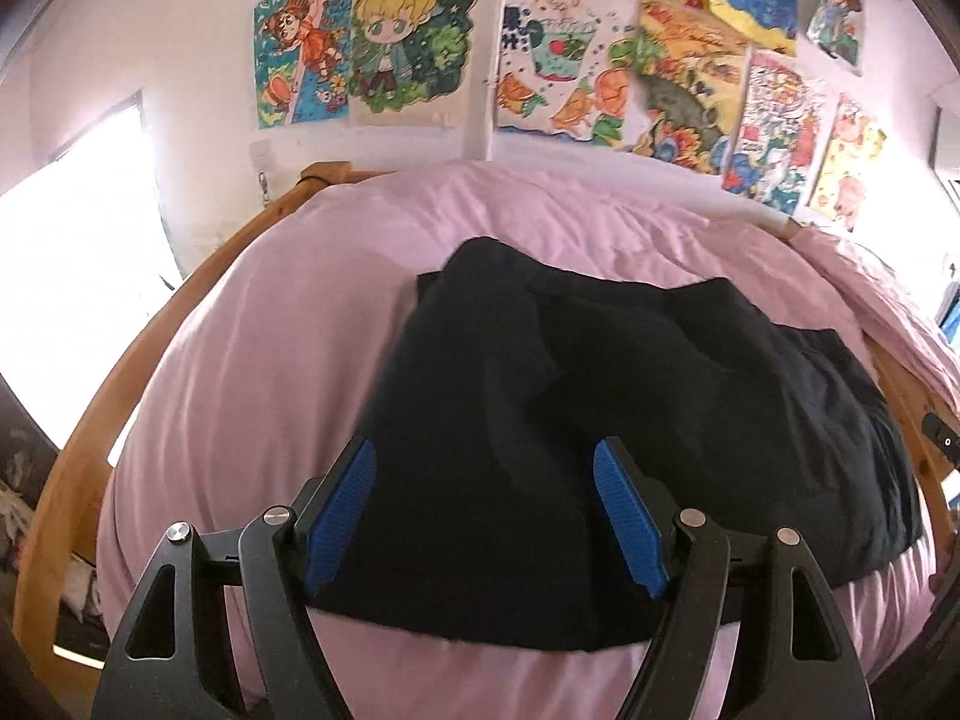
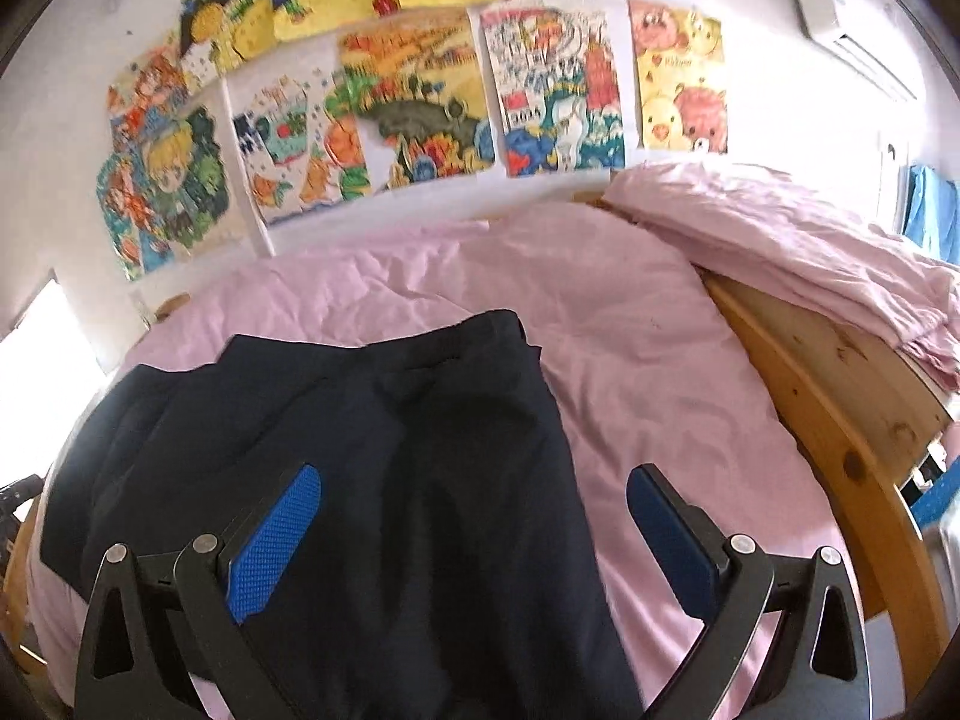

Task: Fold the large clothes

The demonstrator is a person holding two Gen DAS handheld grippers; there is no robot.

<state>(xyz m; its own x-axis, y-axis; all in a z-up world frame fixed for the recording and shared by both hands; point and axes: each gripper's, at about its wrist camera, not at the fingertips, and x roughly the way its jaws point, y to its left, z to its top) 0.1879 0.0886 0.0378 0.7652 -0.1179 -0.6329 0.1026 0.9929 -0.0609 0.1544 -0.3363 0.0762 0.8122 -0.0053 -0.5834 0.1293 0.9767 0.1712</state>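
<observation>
Left gripper (image 1: 485, 459): fingers spread apart, nothing between the blue pads (image 1: 627, 519) — it hangs above the near edge of the dark garment (image 1: 600, 420).
Right gripper (image 2: 474, 486): fingers spread wide and empty, above the garment's right edge; one pad sits over dark cloth, the other over the pink sheet (image 2: 630, 360).
Garment: black or very dark navy, folded into a thick, roughly rectangular stack with soft creases; the top layer is slightly rumpled and a narrower layer shows at the far end.
Place: it lies on the pink sheet in the middle of the bed, touched by neither gripper.
Around: a wooden bed frame (image 2: 840, 396) curves along the sides — a bunched pink blanket (image 2: 780, 240) is piled at the right.
Behind: colourful drawings (image 1: 408, 42) cover the white wall; a bright window (image 1: 78, 240) glares at left.
In the way: nothing lies on top of the garment.
</observation>
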